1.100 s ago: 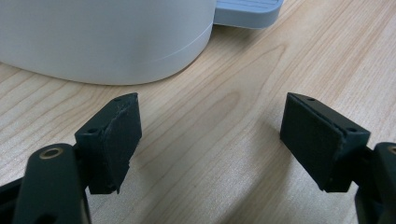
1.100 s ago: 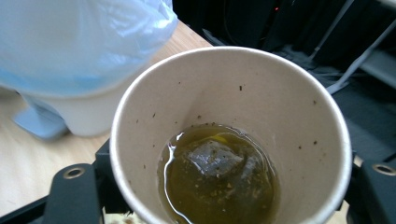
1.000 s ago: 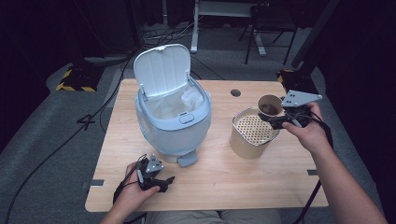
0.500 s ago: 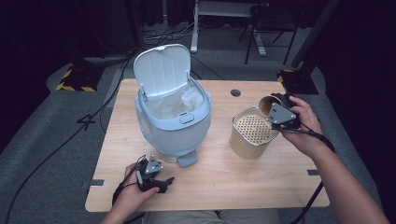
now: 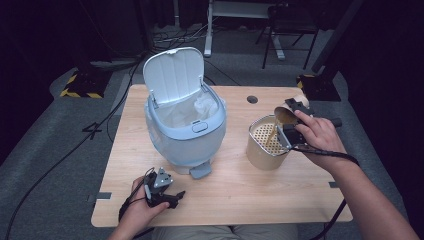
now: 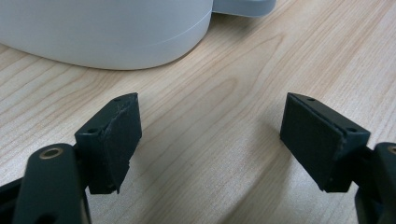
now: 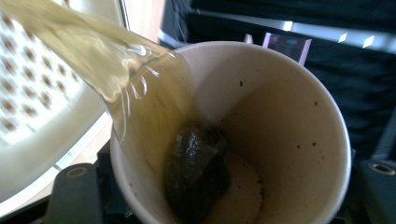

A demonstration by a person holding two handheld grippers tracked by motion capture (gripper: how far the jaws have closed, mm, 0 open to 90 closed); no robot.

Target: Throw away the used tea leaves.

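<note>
We have the paper cup clamped in our right tool and tipped over the strainer pot, which stands on the worktop just to the right of the bin. The tilt is there for a reason: the cup's mouth leans toward the pot's perforated insert so that the tea runs out in a stream onto the holes. The tea bag lies low inside the cup, against the wall the liquid runs along, and we judge that the gentle angle lets the liquid go first while the bag lags behind.

The bin stands at the middle of the worktop with its lid swung up and its liner showing, open for whatever solids are left, we suppose.

Our left tool rests in front of the bin, near the worktop's front edge, its jaws spread wide with nothing between them. We keep it low and apart from the pot, so it stays out of the pouring.
</note>
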